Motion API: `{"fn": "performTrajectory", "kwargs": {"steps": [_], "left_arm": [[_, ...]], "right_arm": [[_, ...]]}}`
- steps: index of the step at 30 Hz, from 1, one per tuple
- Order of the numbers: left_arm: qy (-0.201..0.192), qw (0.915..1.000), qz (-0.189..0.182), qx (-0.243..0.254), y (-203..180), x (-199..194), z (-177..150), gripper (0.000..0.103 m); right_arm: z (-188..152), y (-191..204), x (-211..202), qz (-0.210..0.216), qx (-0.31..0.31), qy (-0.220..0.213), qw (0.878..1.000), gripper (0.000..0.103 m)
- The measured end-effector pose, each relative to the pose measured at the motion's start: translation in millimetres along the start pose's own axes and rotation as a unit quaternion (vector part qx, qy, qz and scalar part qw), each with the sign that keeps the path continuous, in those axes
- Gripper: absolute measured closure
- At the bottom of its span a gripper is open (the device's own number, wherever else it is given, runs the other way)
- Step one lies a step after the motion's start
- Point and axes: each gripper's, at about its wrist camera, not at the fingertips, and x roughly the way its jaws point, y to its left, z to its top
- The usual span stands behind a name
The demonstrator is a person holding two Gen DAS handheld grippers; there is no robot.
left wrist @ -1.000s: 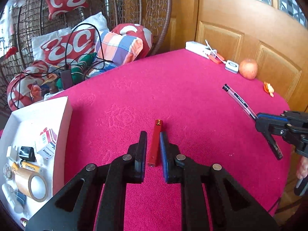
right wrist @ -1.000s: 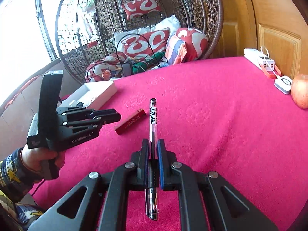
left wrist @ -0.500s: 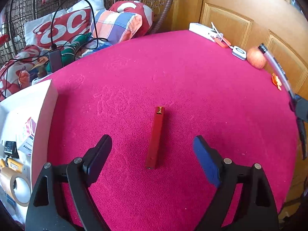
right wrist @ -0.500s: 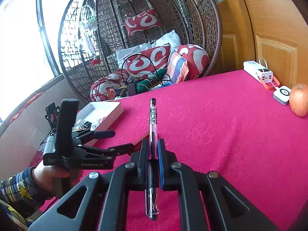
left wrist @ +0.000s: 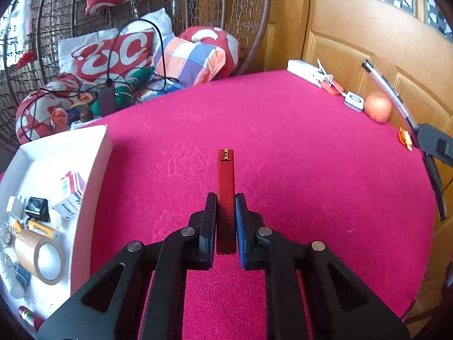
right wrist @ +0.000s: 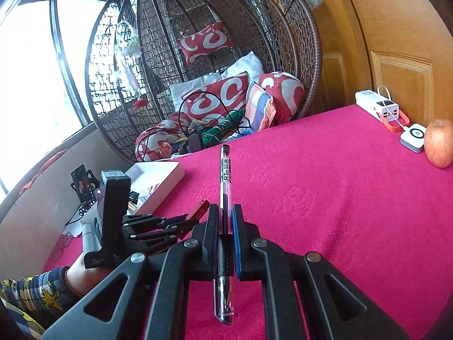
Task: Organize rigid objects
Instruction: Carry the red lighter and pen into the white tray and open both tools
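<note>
Tongs (left wrist: 226,198) clamp red bar (left wrist: 226,175); others (right wrist: 225,212) grip pen (right wrist: 225,175).

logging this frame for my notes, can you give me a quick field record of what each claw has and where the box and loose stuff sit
left claw: shut on red bar, which lies on the pink tablecloth
right claw: shut on clear pen, held above the cloth
white box: at the table's left edge, holds tape roll, batteries, small cartons
far edge: apple, white power bank

1 red bar (left wrist: 226,195), 1 pen (right wrist: 225,187), 1 apple (left wrist: 377,109), 1 white tray (left wrist: 93,170), 1 tape roll (left wrist: 39,256).
</note>
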Motion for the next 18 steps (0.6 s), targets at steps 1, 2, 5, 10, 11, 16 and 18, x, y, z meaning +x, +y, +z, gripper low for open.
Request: {"fn": "performTrajectory", "kwargs": {"steps": [1, 2, 5, 10, 11, 16, 18], "left_arm": [[-0.016, 0.9999, -0.001, -0.001, 1, -12, 3, 0.091], [-0.033, 0.9995, 0.001, -0.002, 2, -23, 5, 0.091], [-0.077, 0.9969, 0.016, -0.002, 5, -55, 11, 0.091], [-0.124, 0.9915, 0.035, -0.016, 20, -96, 13, 0.091], [-0.129, 0.9906, 0.039, -0.021, 24, -102, 11, 0.091], [-0.141, 0.9866, 0.069, -0.044, 49, -119, 2, 0.091], [-0.14, 0.9853, 0.08, -0.058, 62, -123, -2, 0.091]], "right_arm": [[3, 5, 0, 0.002, -0.006, -0.004, 1.0, 0.097], [6, 10, -1, 0.004, -0.012, -0.008, 1.0, 0.097], [14, 27, -3, 0.015, -0.03, -0.023, 0.999, 0.096], [27, 51, 2, 0.037, -0.054, -0.034, 0.997, 0.096], [29, 55, 3, 0.04, -0.057, -0.035, 0.997, 0.096], [37, 78, 17, 0.053, -0.075, -0.031, 0.995, 0.096], [39, 88, 24, 0.057, -0.081, -0.029, 0.995, 0.096]]}}
